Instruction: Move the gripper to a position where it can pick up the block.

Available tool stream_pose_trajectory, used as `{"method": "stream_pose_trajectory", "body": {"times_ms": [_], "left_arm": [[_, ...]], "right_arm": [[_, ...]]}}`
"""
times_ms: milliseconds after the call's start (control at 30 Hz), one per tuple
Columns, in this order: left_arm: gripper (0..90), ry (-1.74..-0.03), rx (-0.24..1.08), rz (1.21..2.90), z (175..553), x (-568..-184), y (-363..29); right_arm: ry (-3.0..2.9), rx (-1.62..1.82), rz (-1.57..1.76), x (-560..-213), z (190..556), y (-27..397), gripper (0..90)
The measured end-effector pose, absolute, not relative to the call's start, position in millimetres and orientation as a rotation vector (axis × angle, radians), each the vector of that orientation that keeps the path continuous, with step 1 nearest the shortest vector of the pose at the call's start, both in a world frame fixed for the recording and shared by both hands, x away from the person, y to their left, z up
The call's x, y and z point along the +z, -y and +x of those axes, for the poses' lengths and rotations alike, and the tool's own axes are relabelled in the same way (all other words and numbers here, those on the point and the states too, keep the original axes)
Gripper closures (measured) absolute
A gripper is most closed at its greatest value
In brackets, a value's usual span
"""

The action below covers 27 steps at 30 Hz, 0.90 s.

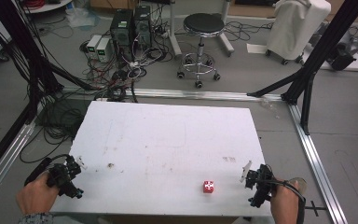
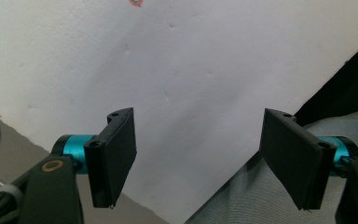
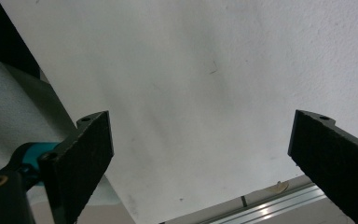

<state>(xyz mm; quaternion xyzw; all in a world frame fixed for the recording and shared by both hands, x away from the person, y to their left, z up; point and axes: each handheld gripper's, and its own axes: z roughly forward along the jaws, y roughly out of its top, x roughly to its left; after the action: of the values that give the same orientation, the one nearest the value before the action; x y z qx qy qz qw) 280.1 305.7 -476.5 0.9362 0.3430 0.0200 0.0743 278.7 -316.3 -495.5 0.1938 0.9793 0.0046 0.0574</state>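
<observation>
Dice (image 1: 208,186) sits alone on the table (image 1: 168,135), at about 5 o'clock on the board, near the right gripper (image 1: 256,179). Both tongs released, jaws wide, left gripper (image 1: 67,175) parked at 8 o'clock. Likely pick: right comes in low, squares jaws on flat faces, closes gently.

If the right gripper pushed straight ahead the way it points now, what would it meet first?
Probably nothing but bare table. The right gripper has its jaws wide apart with plain white surface ahead between them. In the high view the red die sits off to its side, apparently out of that line, though depth is hard to judge.
</observation>
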Motion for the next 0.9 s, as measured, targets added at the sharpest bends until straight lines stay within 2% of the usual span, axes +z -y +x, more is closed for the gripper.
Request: {"method": "stream_pose_trajectory", "body": {"times_ms": [900], "left_arm": [[27.3,-1.016,0.061,2.790,279.1,-476.6,-305.3]], "right_arm": [[-2.976,0.005,0.581,-498.8,279.2,316.2,5.9]]}}
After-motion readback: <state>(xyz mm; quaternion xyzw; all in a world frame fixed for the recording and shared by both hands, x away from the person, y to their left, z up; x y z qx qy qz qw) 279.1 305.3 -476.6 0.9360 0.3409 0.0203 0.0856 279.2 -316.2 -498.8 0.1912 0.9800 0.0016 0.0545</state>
